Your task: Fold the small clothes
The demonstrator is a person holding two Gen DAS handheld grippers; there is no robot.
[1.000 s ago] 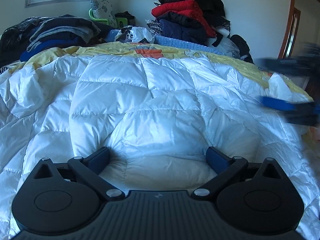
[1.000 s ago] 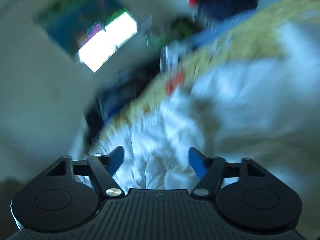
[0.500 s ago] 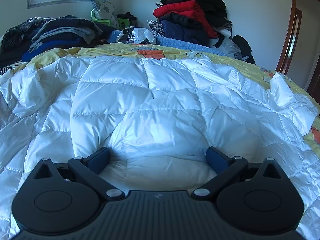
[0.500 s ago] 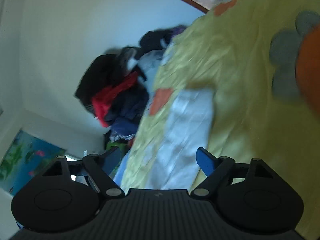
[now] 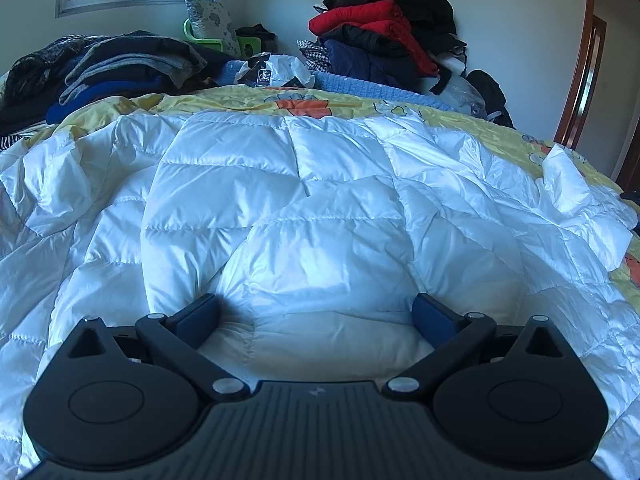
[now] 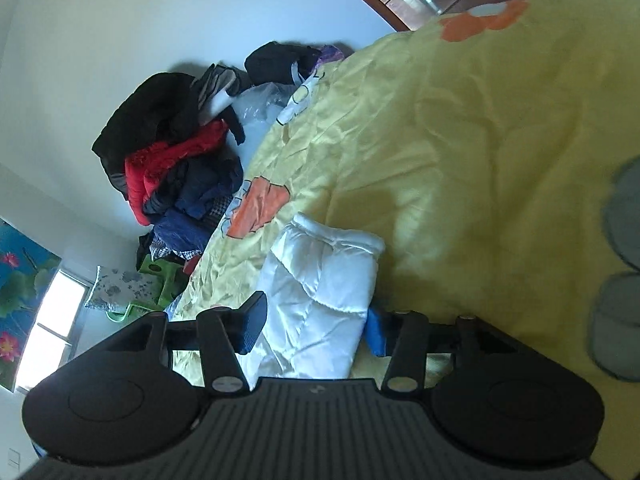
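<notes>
A white quilted puffer jacket (image 5: 304, 208) lies spread over the yellow bedspread (image 5: 332, 100). My left gripper (image 5: 316, 316) is open, low over the jacket's near part, with puffed fabric bulging between its wide-apart fingers. In the right wrist view one white sleeve (image 6: 320, 288) with its cuff lies on the bedspread (image 6: 480, 140). My right gripper (image 6: 312, 322) is open and astride that sleeve, one finger on each side of it.
Piles of dark, red and blue clothes (image 5: 384, 36) sit against the far wall, and more folded dark clothes (image 5: 112, 68) lie at the far left. A wooden door frame (image 5: 580, 80) stands at the right. The clothes pile (image 6: 172, 160) also shows in the right wrist view.
My right gripper swung fast from the jacket's middle out to the right and has settled astride the sleeve. My left gripper has stayed still over the jacket.
</notes>
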